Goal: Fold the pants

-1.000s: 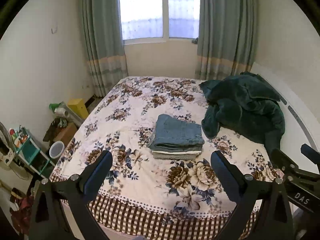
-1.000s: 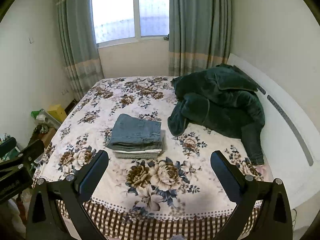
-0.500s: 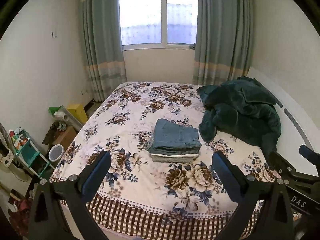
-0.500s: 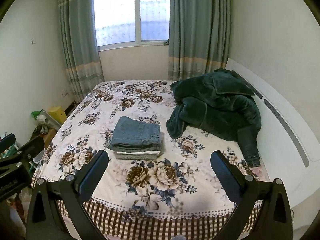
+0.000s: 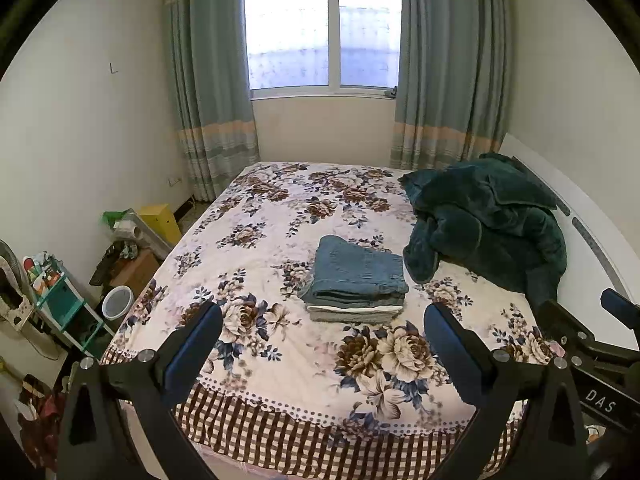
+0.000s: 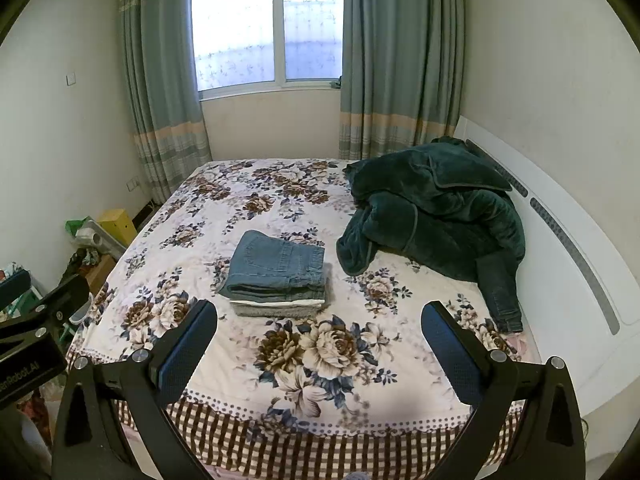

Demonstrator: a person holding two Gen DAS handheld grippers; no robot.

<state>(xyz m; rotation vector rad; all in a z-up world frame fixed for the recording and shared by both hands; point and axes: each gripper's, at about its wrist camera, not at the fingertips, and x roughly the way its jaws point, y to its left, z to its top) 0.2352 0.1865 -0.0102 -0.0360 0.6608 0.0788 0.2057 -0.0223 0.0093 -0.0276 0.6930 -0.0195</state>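
Note:
A folded pair of blue jeans tops a small stack of folded clothes in the middle of the floral bed; the jeans also show in the right wrist view. My left gripper is open and empty, held back above the bed's near edge. My right gripper is open and empty too, equally far from the stack. A dark jeans leg sticks out from under the green blanket.
A rumpled dark green blanket lies on the bed's right side by the white headboard. Left of the bed stand a teal shelf, a bucket, a wooden box and a yellow box. The window wall is behind.
Both grippers have pulled back and risen, so the bed and stack look smaller and farther away. Both stay open. The stack has not moved.

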